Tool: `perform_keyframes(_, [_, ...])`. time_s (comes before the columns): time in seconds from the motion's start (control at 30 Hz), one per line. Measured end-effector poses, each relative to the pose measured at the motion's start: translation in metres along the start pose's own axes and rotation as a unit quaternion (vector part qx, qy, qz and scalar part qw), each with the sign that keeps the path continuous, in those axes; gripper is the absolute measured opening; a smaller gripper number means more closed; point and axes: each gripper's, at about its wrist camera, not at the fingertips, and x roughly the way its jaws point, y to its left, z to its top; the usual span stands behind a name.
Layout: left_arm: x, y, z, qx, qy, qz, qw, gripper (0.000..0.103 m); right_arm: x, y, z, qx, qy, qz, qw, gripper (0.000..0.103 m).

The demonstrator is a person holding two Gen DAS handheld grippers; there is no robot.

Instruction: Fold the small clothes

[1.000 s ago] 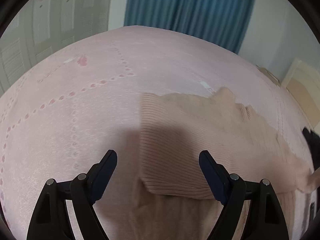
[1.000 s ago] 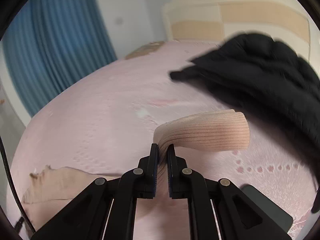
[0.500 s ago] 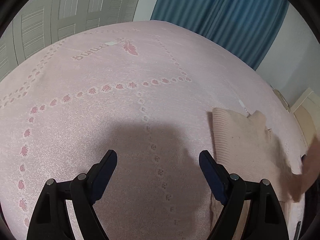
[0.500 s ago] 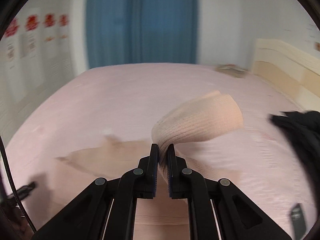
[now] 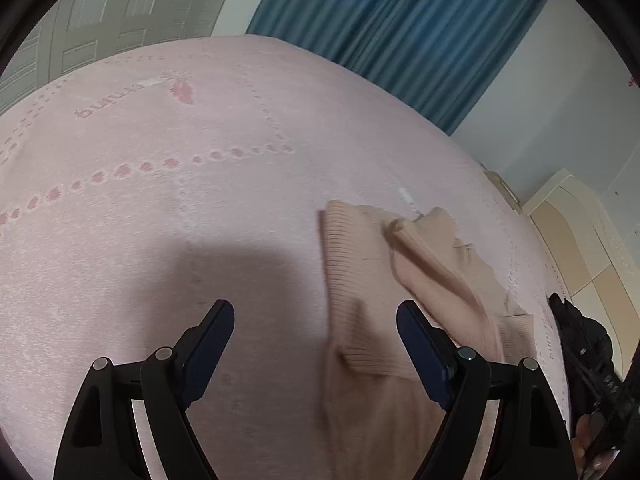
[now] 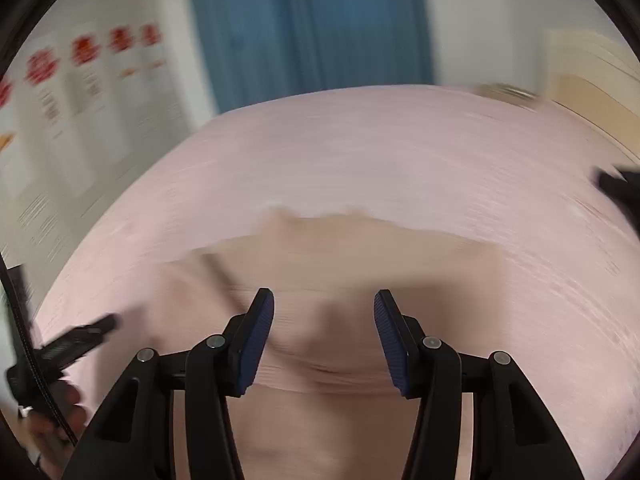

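A beige ribbed knit sweater (image 5: 372,276) lies on the pink bedspread (image 5: 168,216), with both sleeves folded over its body. My left gripper (image 5: 316,328) is open and empty, low over the bed just left of the sweater's edge. In the blurred right wrist view my right gripper (image 6: 324,316) is open and empty above the sweater (image 6: 344,248), whose ribbed sleeve cuff lies between its fingers.
A black garment (image 5: 580,332) lies on the bed to the right of the sweater and shows at the right edge of the right wrist view (image 6: 620,188). Blue curtains (image 5: 400,24), a wardrobe and a beige headboard (image 5: 580,232) border the bed.
My right gripper has opened and let go of the sleeve cuff, which now lies on the sweater. My left gripper has swung back towards the sweater.
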Motion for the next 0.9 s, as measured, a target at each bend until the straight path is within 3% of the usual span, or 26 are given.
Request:
perform_keyframes(0.13, [0.001,-0.026,-0.005,-0.005,-0.004,-0.048,0.9988,0.082,0.007,-0.057,-0.021,0.010,0.012,-0.056,0.998,0.051])
perform_keyframes(0.33, [0.015,-0.074,-0.013,0.000,0.005,-0.081,0.9967,0.082,0.029,-0.094,-0.041,0.041,0.047,-0.057,0.996,0.051])
perform_keyframes(0.57, [0.042,-0.124,-0.028,0.011,0.026,-0.040,0.9988,0.083,0.029,-0.090,-0.042,0.031,0.054,-0.039,0.997,0.051])
perform_keyframes(0.7, [0.058,-0.154,-0.045,0.070,0.037,0.041,0.9960,0.083,0.028,-0.096,-0.046,0.051,0.062,-0.017,0.997,0.051])
perform_keyframes(0.8, [0.069,-0.159,-0.056,0.097,0.041,0.076,0.9915,0.083,0.025,-0.098,-0.046,0.050,0.062,-0.021,0.997,0.051])
perform_keyframes(0.9, [0.067,-0.150,-0.053,0.081,0.029,0.088,0.9924,0.083,0.023,-0.103,-0.044,0.059,0.062,-0.020,0.996,0.051])
